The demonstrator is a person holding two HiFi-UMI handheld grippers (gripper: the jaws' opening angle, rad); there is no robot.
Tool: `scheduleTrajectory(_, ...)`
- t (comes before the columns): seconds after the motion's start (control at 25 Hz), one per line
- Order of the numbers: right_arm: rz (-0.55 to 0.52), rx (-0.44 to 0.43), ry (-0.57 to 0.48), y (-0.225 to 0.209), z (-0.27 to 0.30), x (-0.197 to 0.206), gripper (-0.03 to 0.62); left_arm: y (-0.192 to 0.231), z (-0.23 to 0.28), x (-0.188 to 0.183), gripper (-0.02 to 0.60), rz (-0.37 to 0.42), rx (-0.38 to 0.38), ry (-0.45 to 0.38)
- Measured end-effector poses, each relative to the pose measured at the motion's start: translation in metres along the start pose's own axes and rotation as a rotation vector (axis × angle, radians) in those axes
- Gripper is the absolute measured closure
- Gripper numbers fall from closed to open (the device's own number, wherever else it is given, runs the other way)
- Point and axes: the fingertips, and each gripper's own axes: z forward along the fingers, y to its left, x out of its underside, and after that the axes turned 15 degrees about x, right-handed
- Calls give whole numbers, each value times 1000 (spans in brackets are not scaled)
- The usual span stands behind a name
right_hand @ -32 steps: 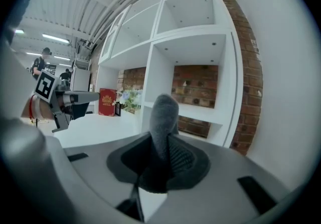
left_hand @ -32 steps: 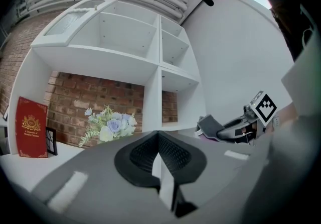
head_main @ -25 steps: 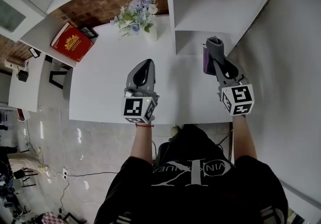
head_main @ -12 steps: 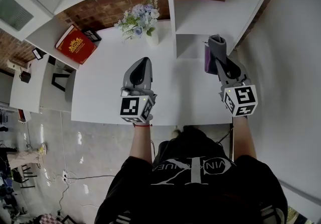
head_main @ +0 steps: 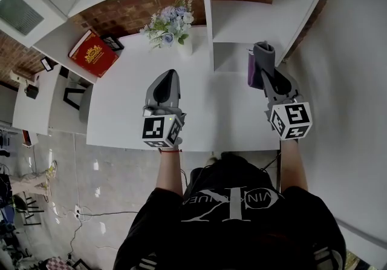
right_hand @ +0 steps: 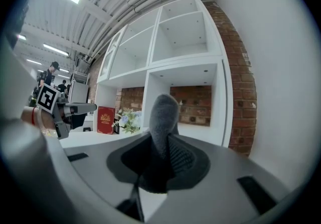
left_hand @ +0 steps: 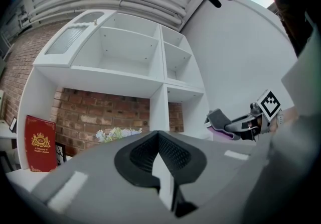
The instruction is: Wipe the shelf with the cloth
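Right gripper view shows the right tool (right_hand: 159, 160) pinching the grey cloth (right_hand: 163, 112), just before the lower shelf (head_main: 231, 55). Soft, light and floppy, it seems best held by a bunched fold. Meanwhile the left tool (left_hand: 159, 156) is pressed together, empty.

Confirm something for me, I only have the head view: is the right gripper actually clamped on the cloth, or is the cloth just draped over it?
Observer: Clamped. In the right gripper view, the right gripper has its jaws closed on the grey cloth, which stands up out of them.
Operator: And the left one, is it carrying anything?
Observer: No. The left gripper view shows the left gripper with its jaws together and nothing between them.
Operator: What is the cloth pointed at?
Observer: The right gripper view looks toward the low shelf compartment with the brick back, which shows just right of the cloth.
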Motion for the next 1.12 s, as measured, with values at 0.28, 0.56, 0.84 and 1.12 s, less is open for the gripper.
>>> scheduleTrajectory(0.28, 3, -2, -7, -1, 4, -4, 510, 4, -1, 2, 578, -2, -14, 2)
scheduleTrajectory(0.56, 5, -3, -4, -1, 9, -1, 510, 9, -1, 5, 578, -5, -26, 8)
scheduleTrajectory(0.84, 16, -12, -6, 2, 13, -1, 510, 14, -2, 9, 578, -15, -36, 12)
scheduleTrajectory(1.12, 14, -13, -6, 4, 15, -2, 510, 19, -4, 13, 578, -23, -37, 19)
